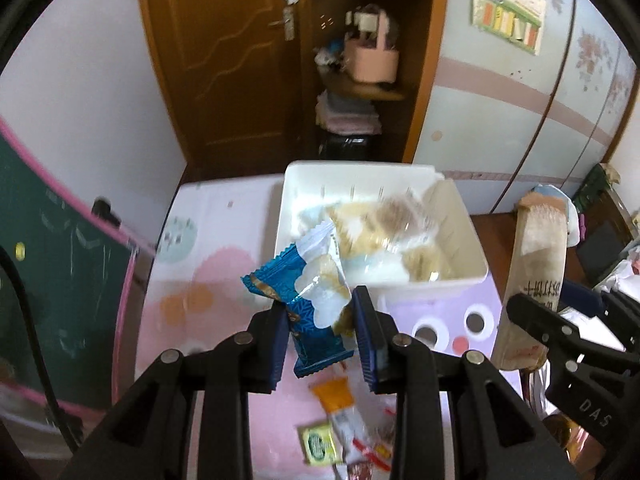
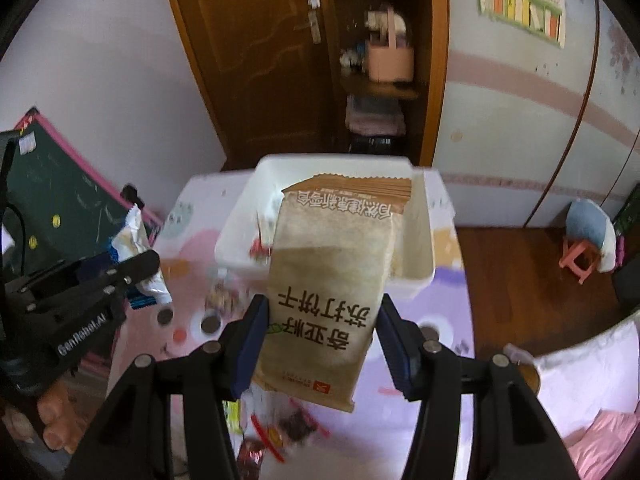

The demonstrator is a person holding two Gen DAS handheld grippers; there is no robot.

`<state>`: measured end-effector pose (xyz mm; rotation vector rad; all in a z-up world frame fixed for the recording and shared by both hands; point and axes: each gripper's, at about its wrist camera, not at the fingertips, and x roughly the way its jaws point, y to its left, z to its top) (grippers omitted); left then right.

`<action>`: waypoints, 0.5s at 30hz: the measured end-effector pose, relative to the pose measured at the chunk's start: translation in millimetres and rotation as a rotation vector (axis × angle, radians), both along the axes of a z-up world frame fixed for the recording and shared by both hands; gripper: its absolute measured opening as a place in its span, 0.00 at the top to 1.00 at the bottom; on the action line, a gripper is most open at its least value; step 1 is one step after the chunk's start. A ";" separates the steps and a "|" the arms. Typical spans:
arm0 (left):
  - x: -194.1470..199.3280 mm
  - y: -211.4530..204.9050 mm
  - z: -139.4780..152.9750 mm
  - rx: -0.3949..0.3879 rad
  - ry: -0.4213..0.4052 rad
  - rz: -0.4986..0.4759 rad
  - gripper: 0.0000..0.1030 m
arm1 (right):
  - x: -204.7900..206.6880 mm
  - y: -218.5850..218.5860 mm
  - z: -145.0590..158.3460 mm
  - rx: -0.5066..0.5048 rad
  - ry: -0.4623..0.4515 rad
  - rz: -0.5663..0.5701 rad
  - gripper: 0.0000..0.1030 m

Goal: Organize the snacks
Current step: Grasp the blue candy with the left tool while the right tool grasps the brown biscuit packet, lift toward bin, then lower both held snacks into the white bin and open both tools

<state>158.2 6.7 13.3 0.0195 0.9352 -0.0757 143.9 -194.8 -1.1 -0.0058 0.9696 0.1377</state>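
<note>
PROGRESS: midway, judged | left gripper (image 1: 320,320) clamped on blue snack packet (image 1: 310,300) | right gripper (image 2: 320,332) pinching tan cracker pack (image 2: 328,280) | both held above table, near white bin (image 1: 472,248) (some snacks already inside) | loose snacks (image 1: 340,420) left on mat

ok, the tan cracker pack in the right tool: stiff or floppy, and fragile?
Probably fairly stiff: the tan cracker pack stands straight out beyond the right tool without sagging. Likely light, since a pinch on its sides alone carries it. Possibly fragile: it appears to hold stacked crackers, so a hard squeeze or drop into the white bin might crack them.
</note>
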 end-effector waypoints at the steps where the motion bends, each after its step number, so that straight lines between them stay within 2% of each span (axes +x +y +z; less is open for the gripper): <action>1: 8.7 -3.0 5.5 0.007 -0.009 -0.011 0.72 | 4.4 0.2 2.9 0.000 -0.008 -0.003 0.47; 7: 53.9 -17.6 18.7 0.025 -0.031 -0.059 0.72 | 45.0 0.5 27.7 -0.020 -0.061 -0.025 0.47; 15: 100.4 -33.6 7.3 0.035 -0.002 -0.107 0.72 | 94.2 -5.9 22.8 -0.035 -0.037 -0.068 0.47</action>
